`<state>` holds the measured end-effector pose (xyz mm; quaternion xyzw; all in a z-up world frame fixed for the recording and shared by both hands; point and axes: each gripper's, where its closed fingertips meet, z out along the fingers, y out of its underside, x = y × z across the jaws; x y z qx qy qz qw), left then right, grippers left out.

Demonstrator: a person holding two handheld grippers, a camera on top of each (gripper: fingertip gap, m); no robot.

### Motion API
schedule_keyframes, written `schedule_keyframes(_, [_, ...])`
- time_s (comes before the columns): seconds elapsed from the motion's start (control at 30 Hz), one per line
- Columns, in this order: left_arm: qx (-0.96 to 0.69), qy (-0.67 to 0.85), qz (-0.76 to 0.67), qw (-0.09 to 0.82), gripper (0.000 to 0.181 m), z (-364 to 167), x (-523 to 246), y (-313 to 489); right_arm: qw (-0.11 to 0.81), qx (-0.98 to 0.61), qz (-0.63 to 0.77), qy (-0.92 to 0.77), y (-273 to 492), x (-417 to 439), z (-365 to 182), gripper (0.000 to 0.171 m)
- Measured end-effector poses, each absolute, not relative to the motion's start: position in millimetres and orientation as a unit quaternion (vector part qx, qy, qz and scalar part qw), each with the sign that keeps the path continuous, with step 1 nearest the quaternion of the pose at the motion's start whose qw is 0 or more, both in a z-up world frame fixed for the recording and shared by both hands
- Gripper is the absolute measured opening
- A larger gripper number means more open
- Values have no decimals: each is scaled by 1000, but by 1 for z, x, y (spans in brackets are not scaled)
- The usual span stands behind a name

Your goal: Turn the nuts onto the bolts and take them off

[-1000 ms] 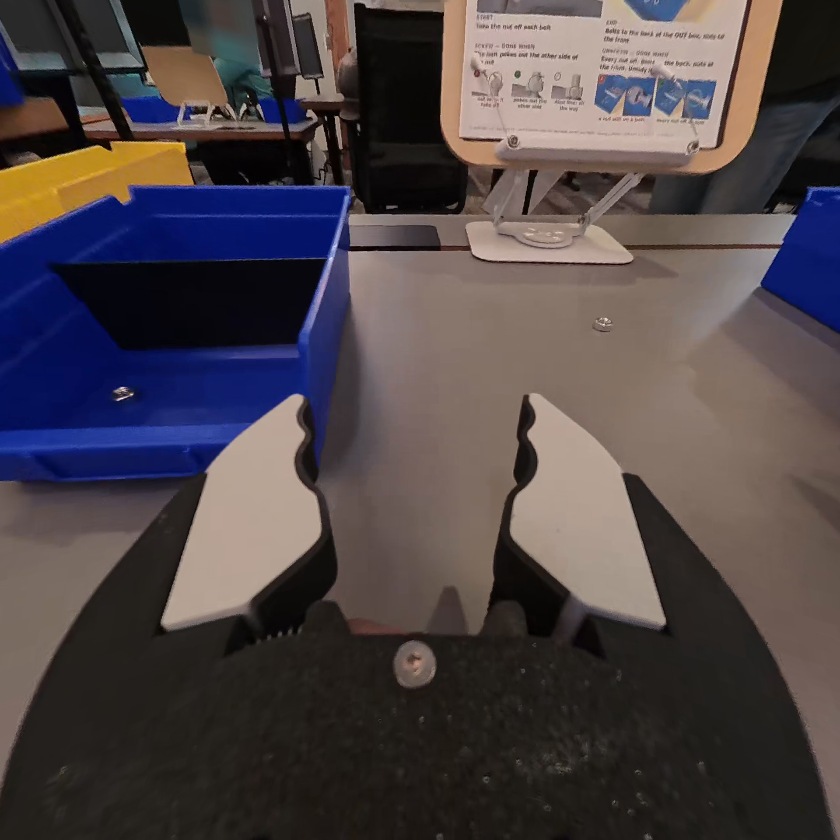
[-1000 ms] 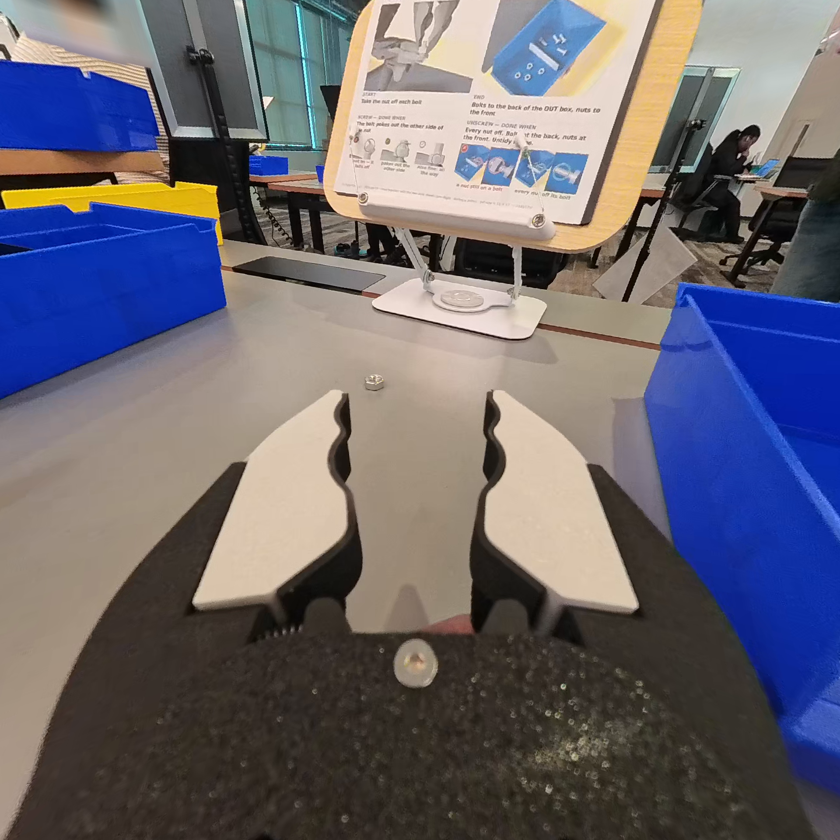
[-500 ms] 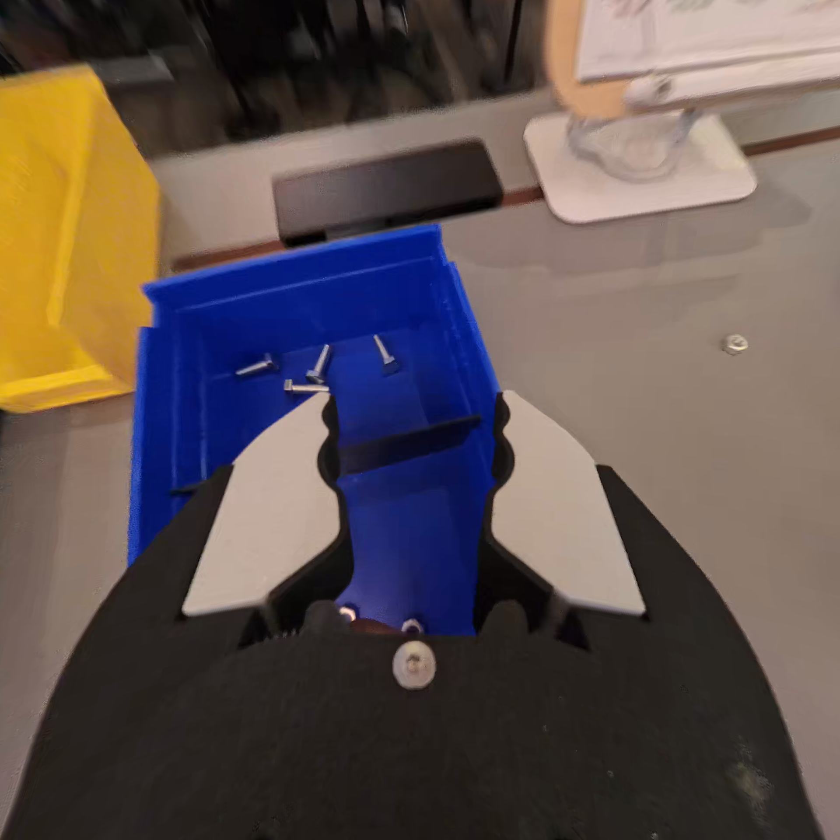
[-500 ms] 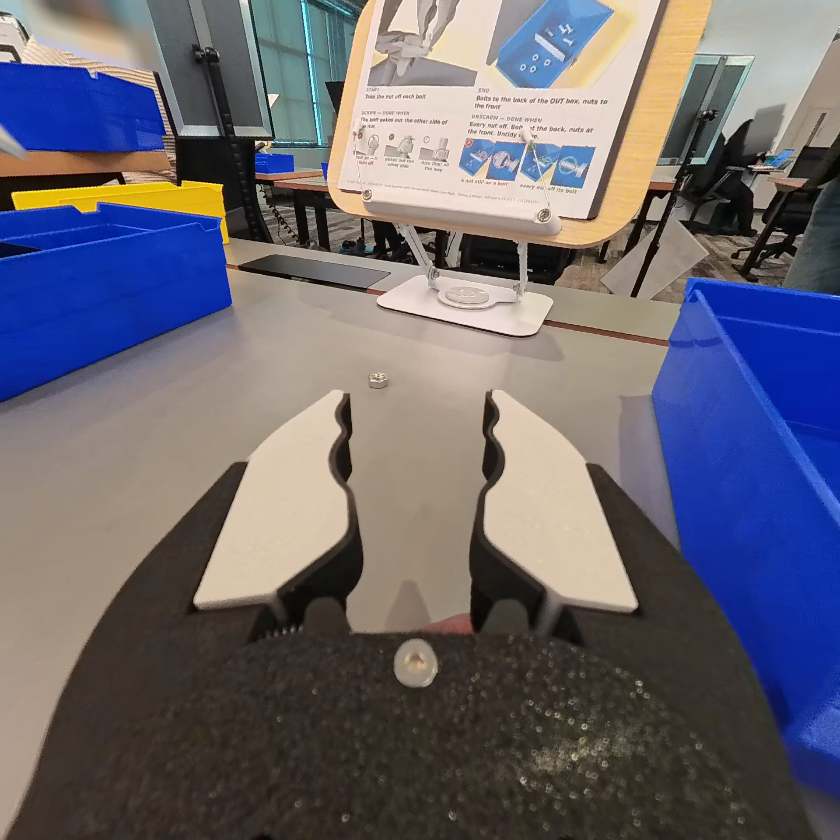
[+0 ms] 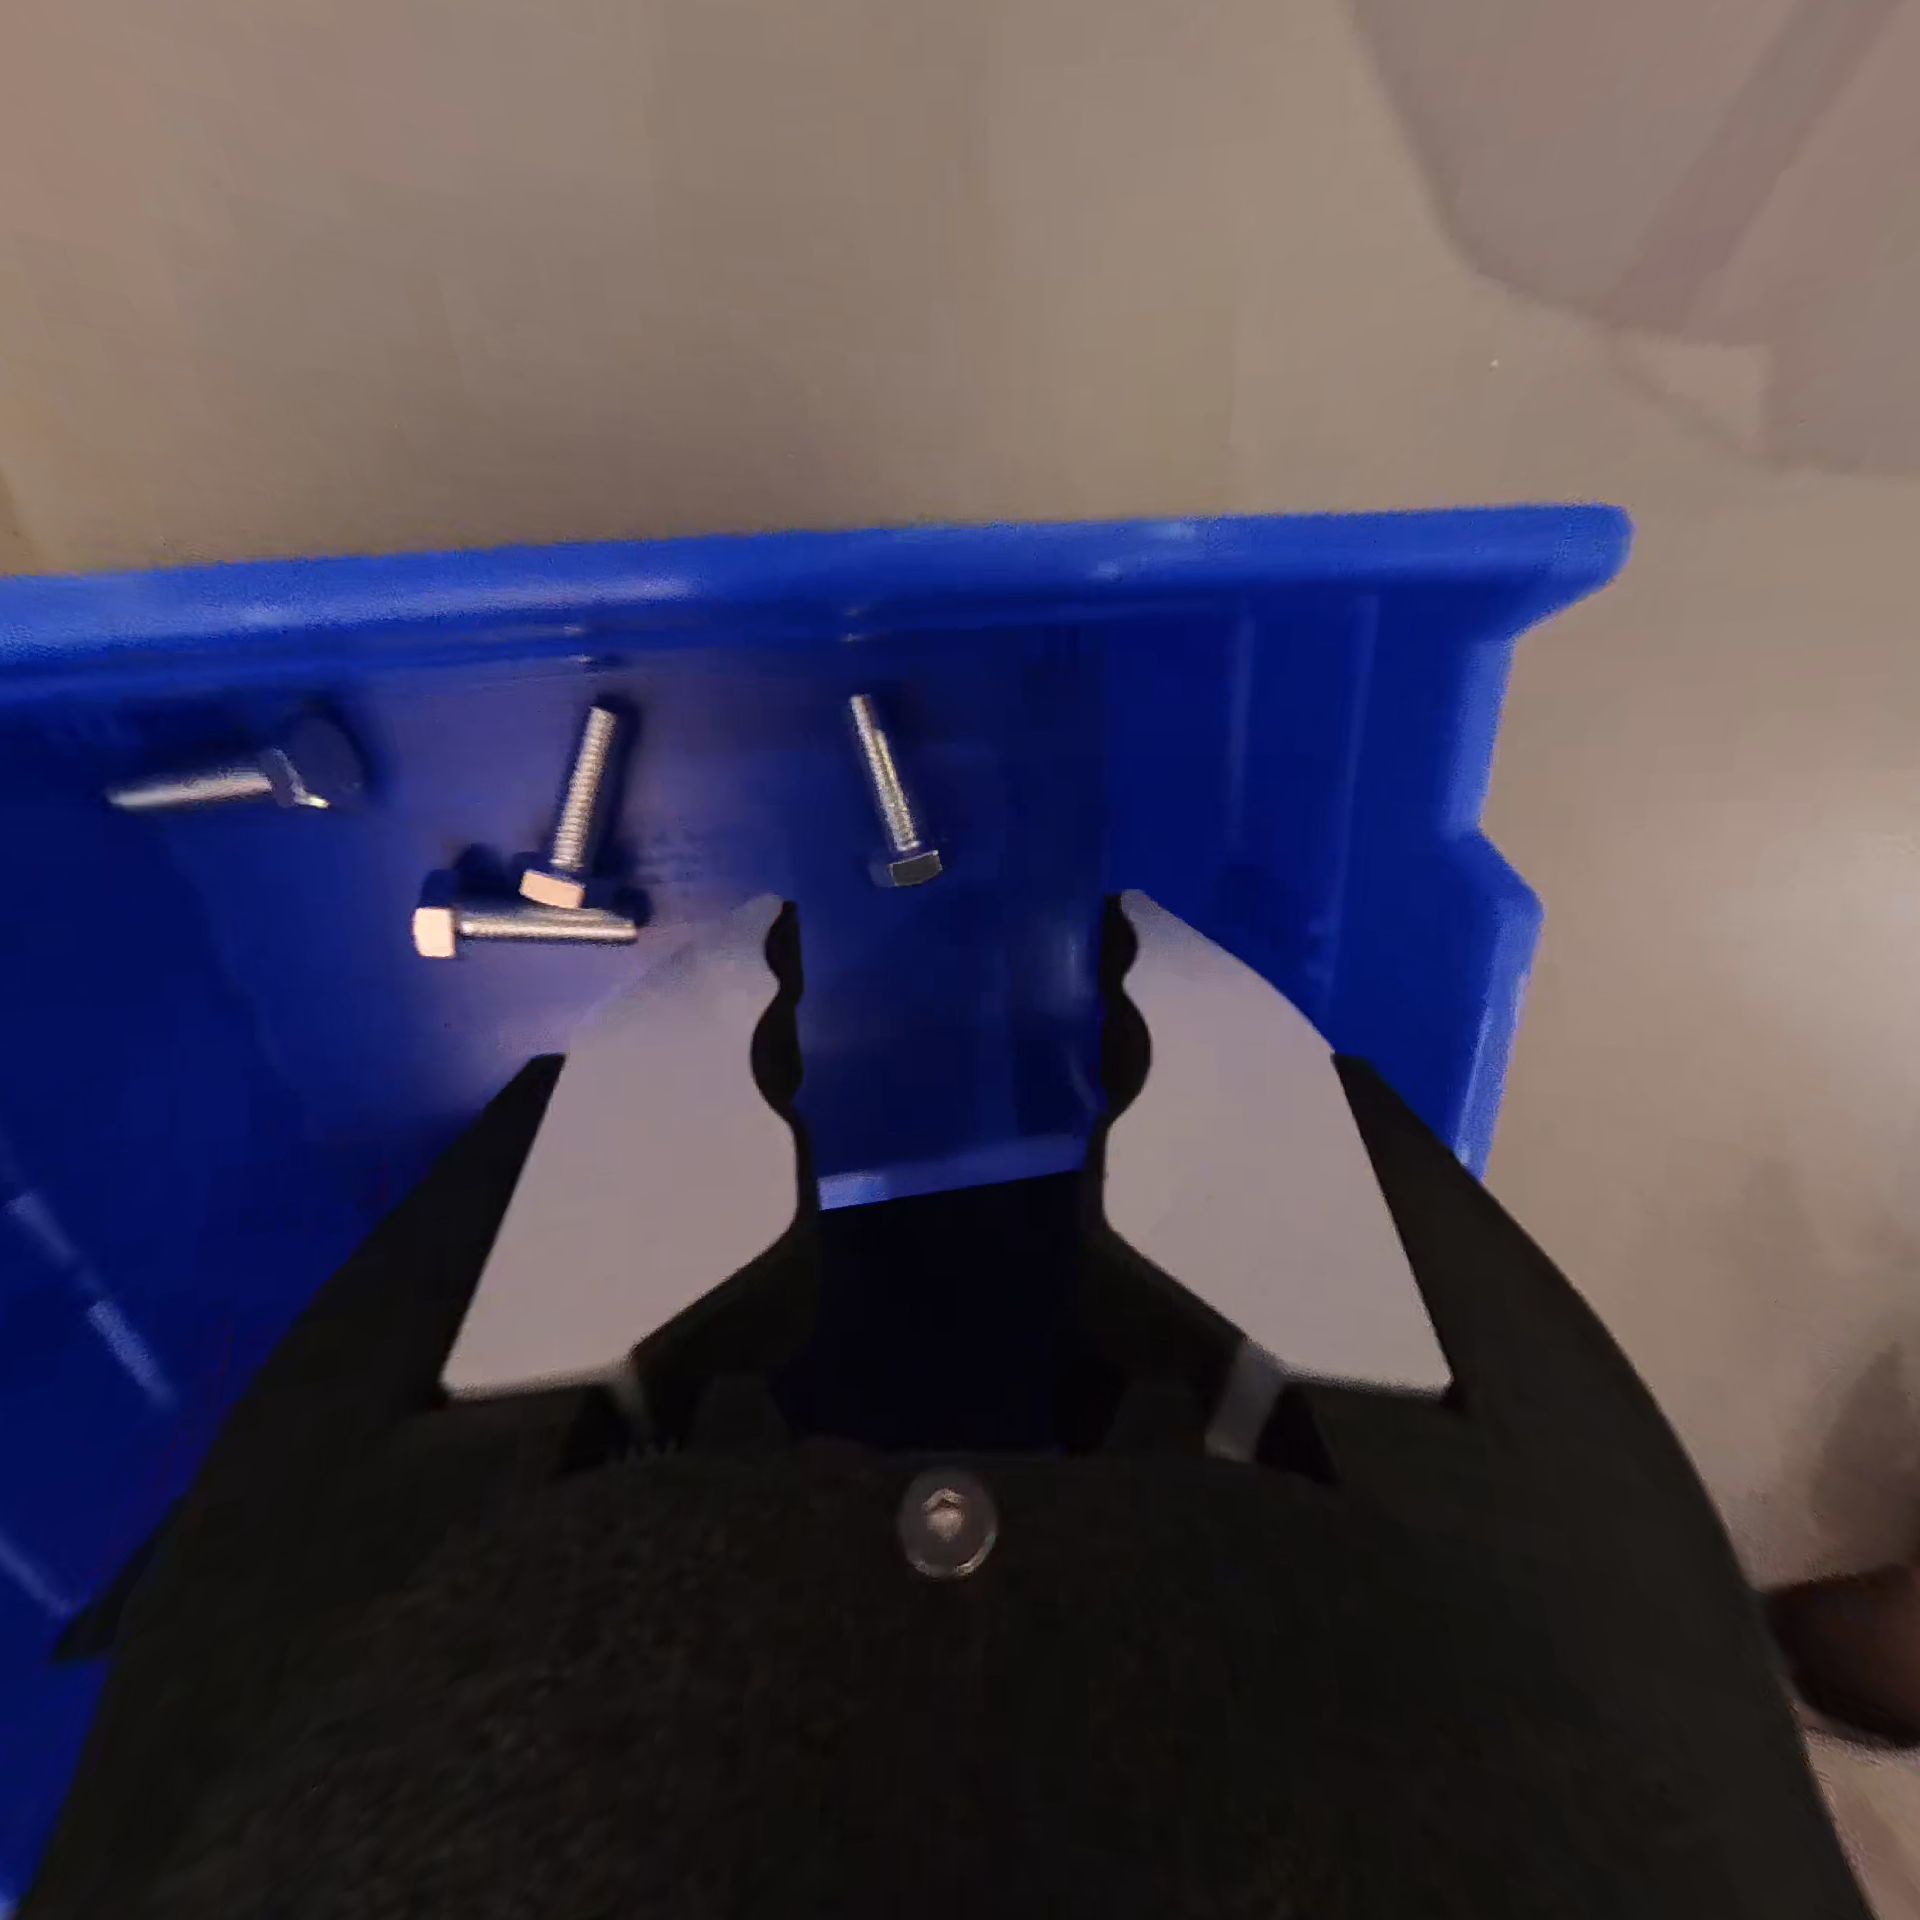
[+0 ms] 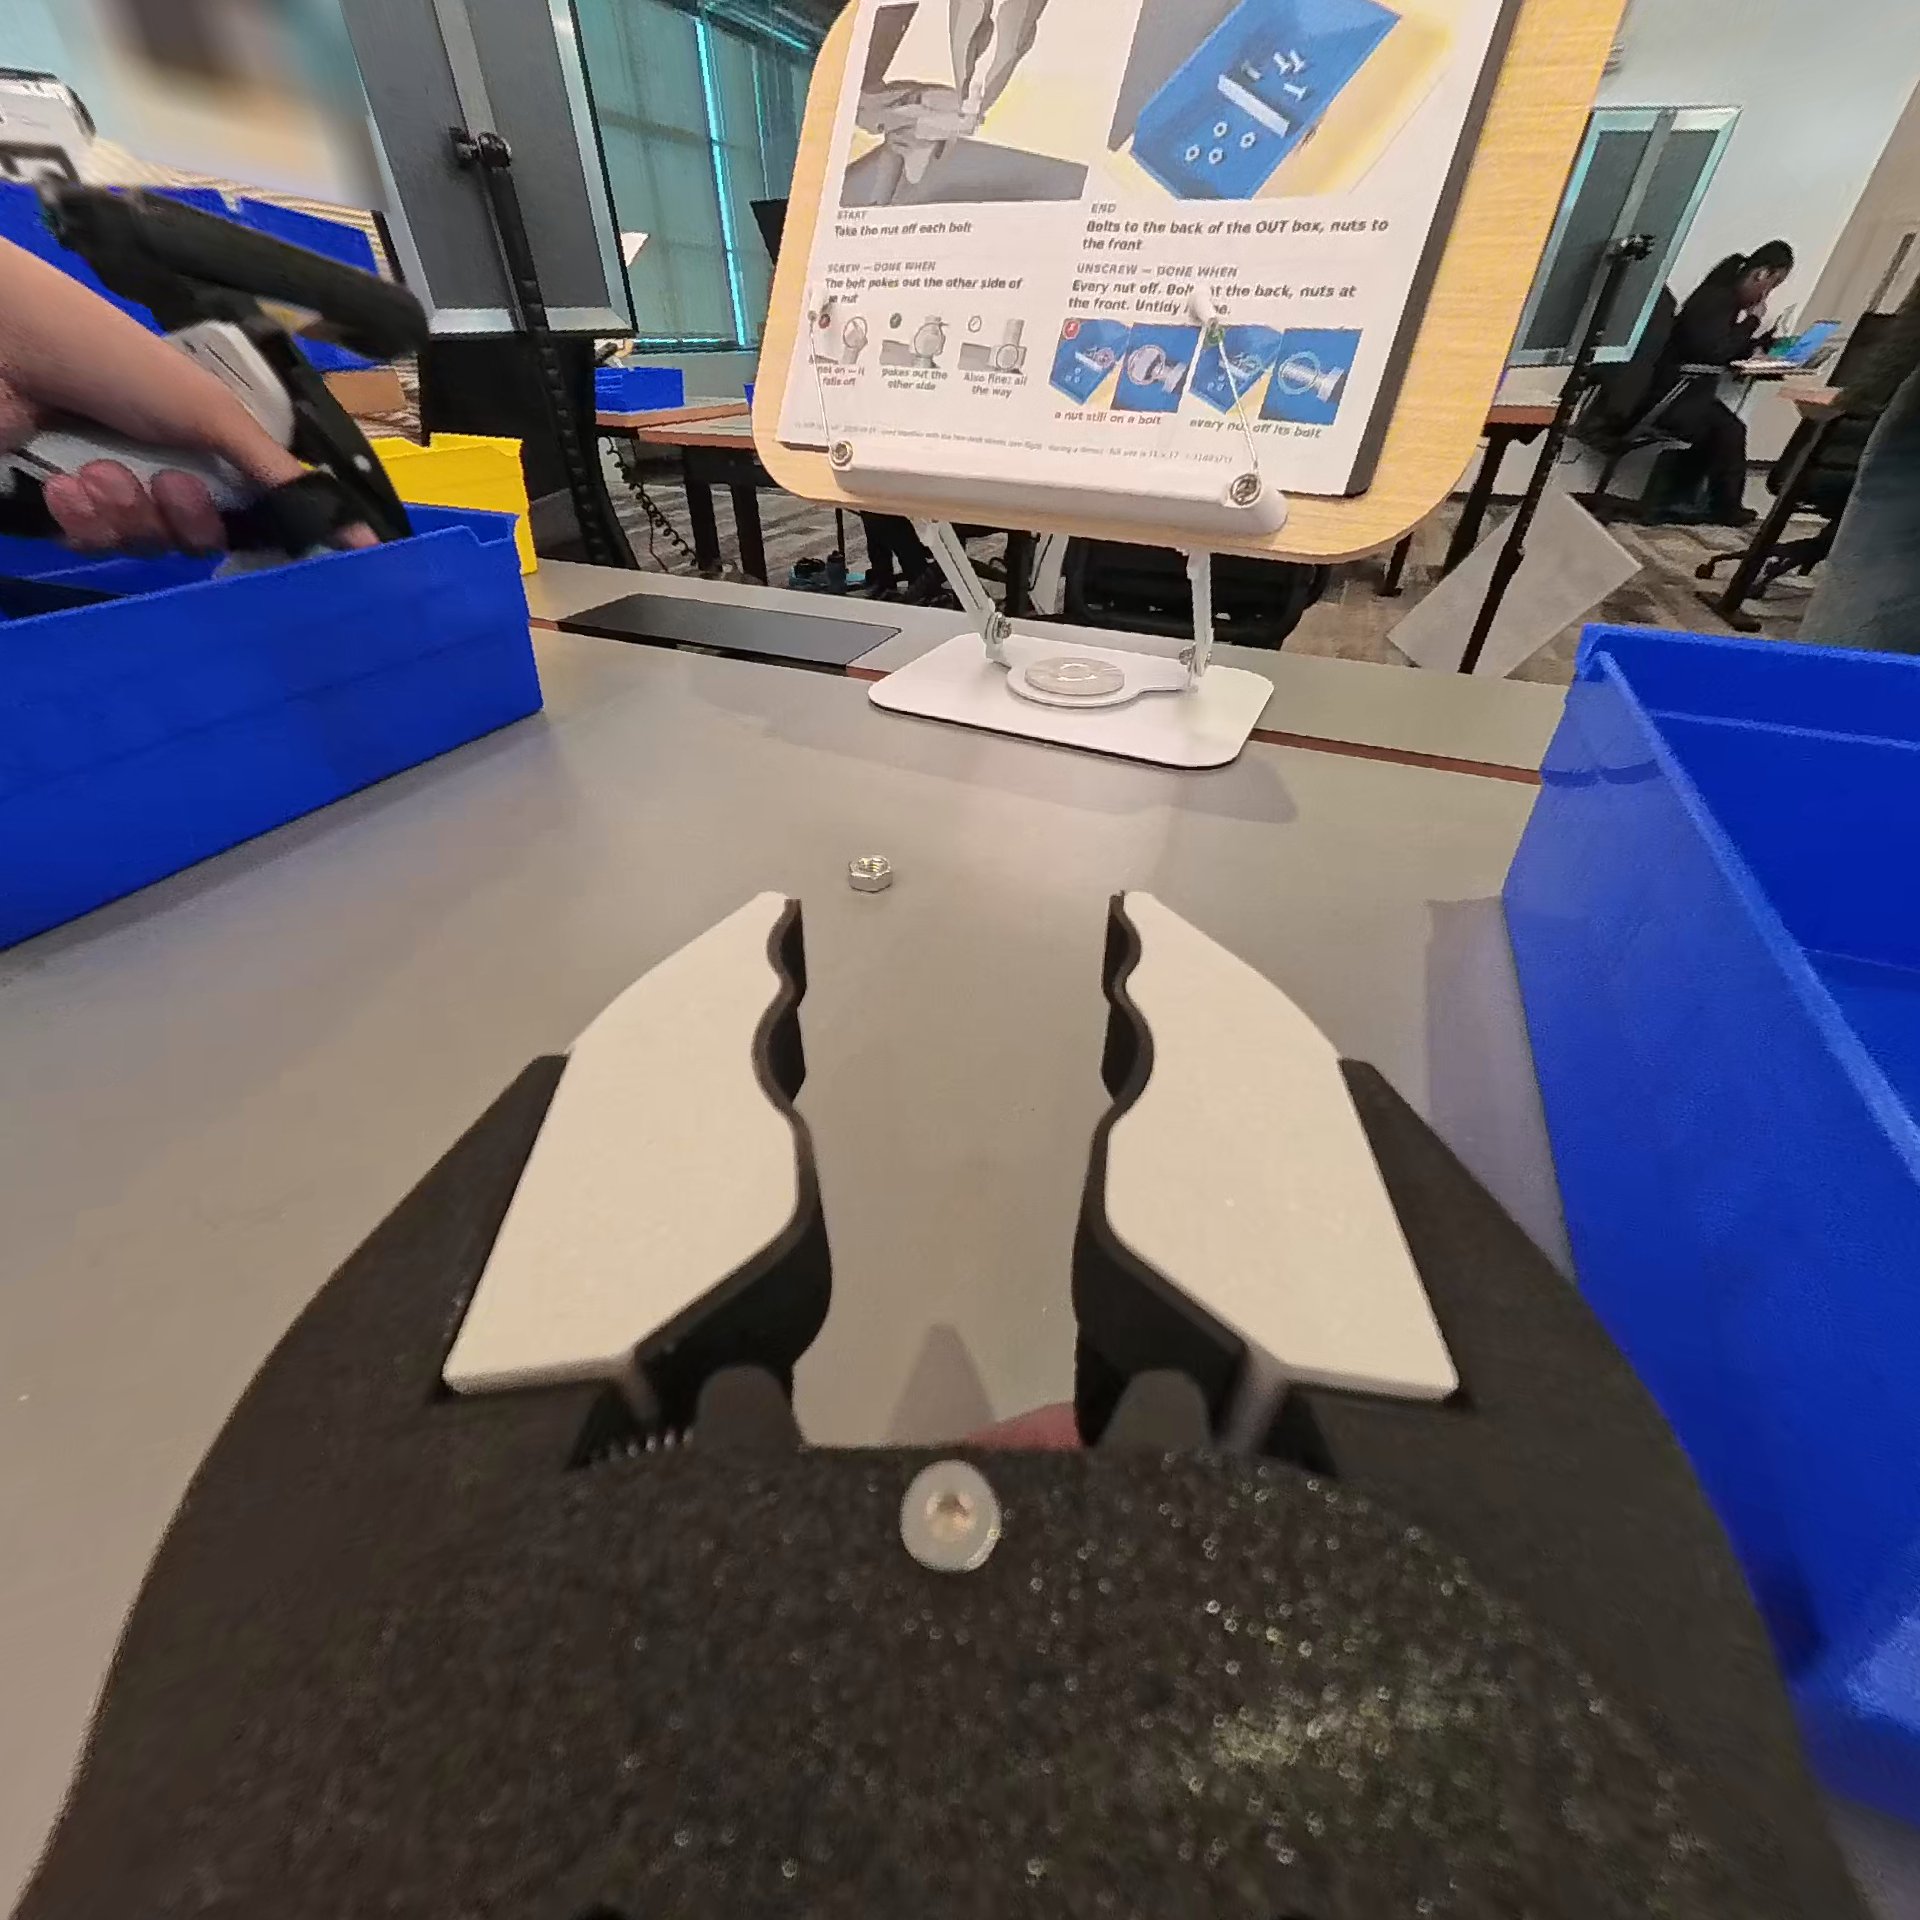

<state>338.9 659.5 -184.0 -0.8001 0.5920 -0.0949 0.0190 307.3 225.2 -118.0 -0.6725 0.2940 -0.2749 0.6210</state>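
Several silver hex bolts lie in the back part of a blue bin [image 5: 1351, 582]; the nearest bolt [image 5: 891, 795] lies just ahead of my left gripper [image 5: 948, 914], which is open, empty and points down into the bin. Two more bolts [image 5: 540, 883] lie crossed to the left. My right gripper [image 6: 954, 909] is open and empty, low over the grey table, with a single silver nut [image 6: 870, 872] just ahead of its left fingertip. The left gripper [image 6: 301, 457], held by a hand, also shows in the right wrist view over the left blue bin [image 6: 260, 686].
A second blue bin [image 6: 1704, 1039] stands close on the right of my right gripper. An instruction board on a white stand [image 6: 1081, 696] is at the table's back. A yellow bin [image 6: 468, 478] sits behind the left blue bin. A black divider [image 5: 935, 1247] crosses the left bin. The tips of one gripper are about 45 cm away from the tips of the other. To the single silver nut [image 6: 870, 872]: right tips about 20 cm, left tips about 30 cm.
My left gripper has risen over the left bin and tipped down into its back part, closing in on the bolts. My right gripper has stayed almost still.
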Motion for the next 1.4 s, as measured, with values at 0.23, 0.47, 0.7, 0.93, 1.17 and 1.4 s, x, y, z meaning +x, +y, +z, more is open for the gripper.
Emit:
schedule_keyframes(0.23, [-826, 559, -69, -29, 54, -207, 335, 655, 631, -665, -269, 296, 223, 307, -116, 55])
schedule_keyframes(0.47, [-825, 563, -45, -7, 20, -215, 332, 663, 635, -662, -262, 300, 222, 308, -115, 55])
schedule_keyframes(0.7, [-819, 571, -56, -8, 19, -214, 331, 660, 634, -663, -265, 297, 222, 307, -115, 54])
schedule_keyframes(0.93, [-771, 618, -144, 57, 0, -173, 332, 659, 635, -663, -264, 296, 222, 307, -115, 54])
schedule_keyframes(1.17, [-738, 630, -201, 137, 0, -139, 287, 663, 628, -669, -266, 294, 224, 306, -117, 53])
schedule_keyframes(1.4, [-733, 650, -182, 85, 0, -138, 292, 672, 627, -670, -270, 291, 224, 305, -117, 52])
